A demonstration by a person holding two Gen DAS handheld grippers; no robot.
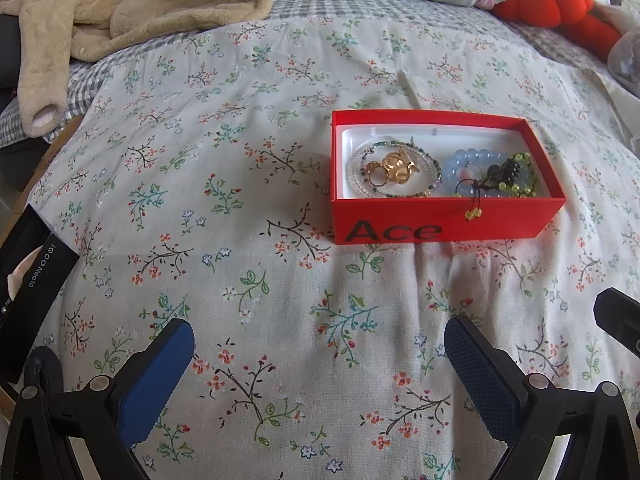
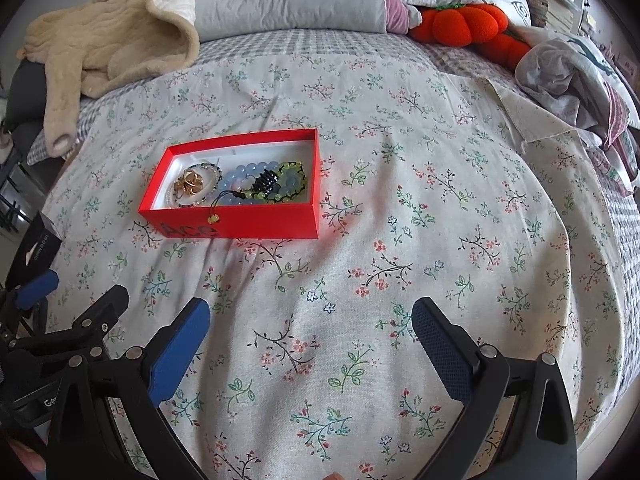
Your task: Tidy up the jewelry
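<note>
on the flowered bedspread (image 1: pixel 280 160) a red box (image 1: pixel 440 220) holds bracelets (image 1: pixel 476 172) and rings (image 1: pixel 396 168); near it, left gripper (image 1: pixel 320 360) and right gripper (image 2: pixel 312 336) both gape, released and empty.

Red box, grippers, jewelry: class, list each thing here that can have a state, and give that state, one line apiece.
Red box: lid off, upright on the bedspread.
Gold rings: inside the box, left part.
Blue bracelet: inside the box, right part.
Green bracelet: in the box, its tassel hanging over the front wall.
Left gripper: open, empty.
Right gripper: open, empty.
</note>
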